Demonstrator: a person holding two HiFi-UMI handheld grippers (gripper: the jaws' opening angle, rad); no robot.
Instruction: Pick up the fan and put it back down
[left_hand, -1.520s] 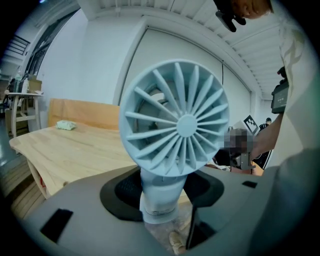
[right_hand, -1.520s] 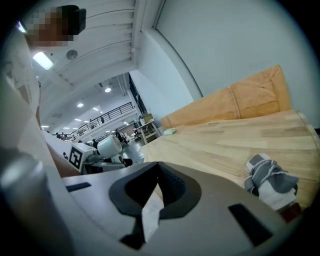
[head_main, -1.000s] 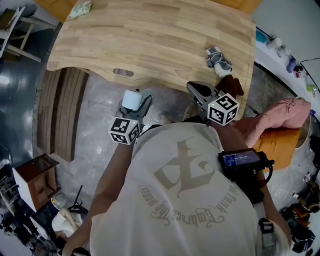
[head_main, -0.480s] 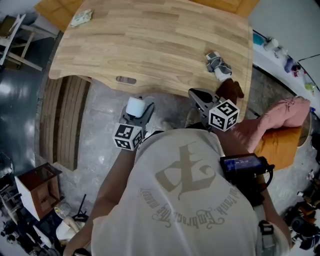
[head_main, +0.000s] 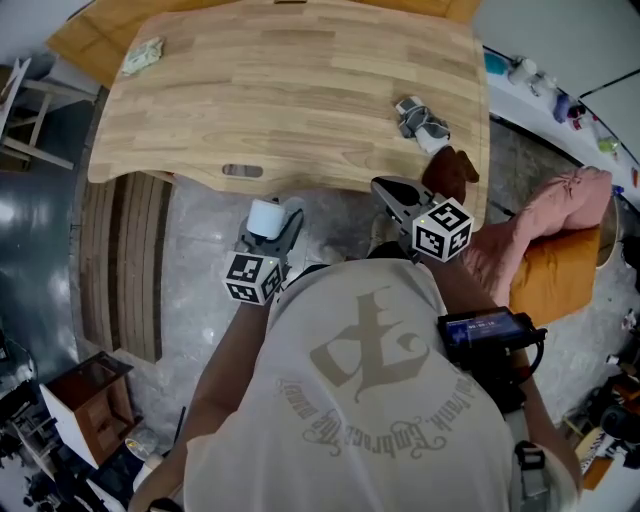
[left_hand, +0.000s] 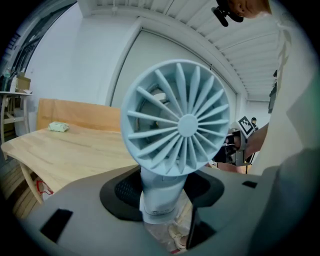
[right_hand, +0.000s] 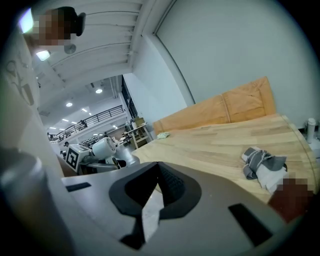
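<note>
The small pale-blue fan (left_hand: 177, 125) stands upright between my left gripper's jaws, which are shut on its stem, its round grille facing the camera. In the head view the fan (head_main: 266, 216) and my left gripper (head_main: 278, 222) hover over the floor just in front of the wooden table's (head_main: 300, 90) near edge. My right gripper (head_main: 386, 186) is to the right at the table edge, with its jaws together and nothing in them. The right gripper view shows its pads (right_hand: 167, 182) meeting at a point, and the fan (right_hand: 105, 148) off to the left.
A grey and white cloth bundle (head_main: 418, 120) lies on the table's right side, with a brown object (head_main: 450, 172) at the edge near it. A green crumpled item (head_main: 140, 55) sits far left. Pink fabric on an orange seat (head_main: 550, 230) is at the right; wooden slats (head_main: 125, 260) at the left.
The head view has shifted a little, so the table sits lower and further left in the picture. Both grippers stay where they were, and the fan is still in the left one.
</note>
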